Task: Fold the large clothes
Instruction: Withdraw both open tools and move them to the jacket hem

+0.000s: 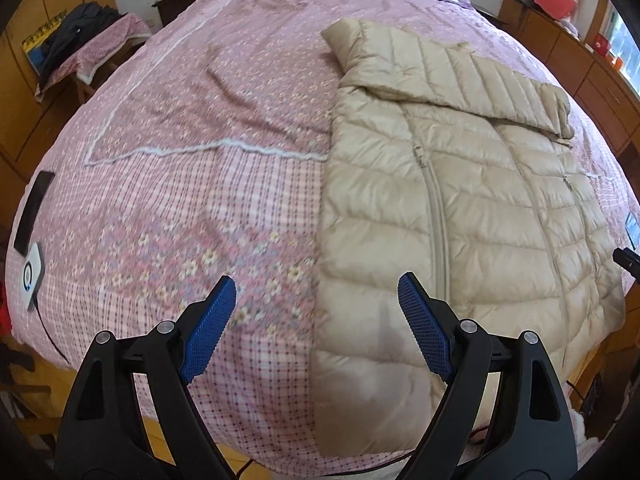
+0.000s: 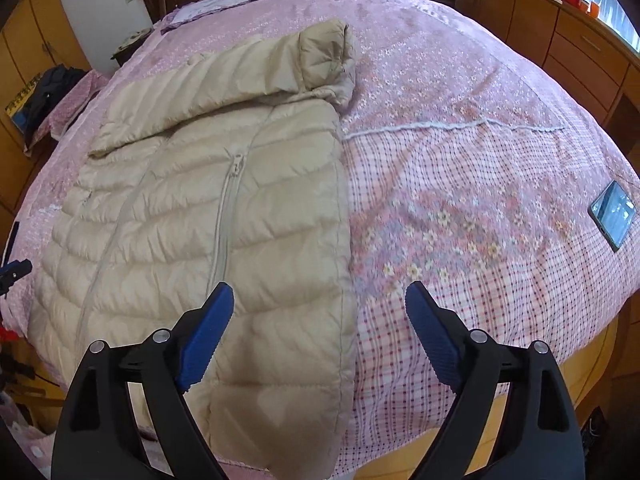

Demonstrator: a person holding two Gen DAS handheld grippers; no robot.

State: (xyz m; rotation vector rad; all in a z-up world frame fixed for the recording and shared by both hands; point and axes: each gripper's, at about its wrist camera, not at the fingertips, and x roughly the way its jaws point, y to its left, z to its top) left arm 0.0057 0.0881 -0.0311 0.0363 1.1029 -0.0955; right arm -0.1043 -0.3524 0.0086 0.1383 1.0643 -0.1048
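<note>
You are partway through folding a beige puffer jacket (image 1: 460,208) that lies flat on a pink patterned bed (image 1: 192,208); both sleeves already look folded in across the chest, so the body forms a long rectangle, and the step in hand appears to be taking the hem end to fold it up towards the collar. Your left gripper (image 1: 316,332) is spread wide and holds nothing: its right finger hangs over the jacket's near left edge, its left finger over bare bedding. Your right gripper (image 2: 320,336) is also spread wide and empty, its left finger over the jacket's near right edge, its right finger over the checked bedding. The next move likely calls for lowering each gripper onto its own hem corner, closing on the padded cloth, then lifting both corners evenly. The jacket is quilted in puffy horizontal bands, slightly glossy, with a closed centre zip; beyond the fingers a folded sleeve crosses its upper part. It looks soft and slippery, so pinch deep.
</note>
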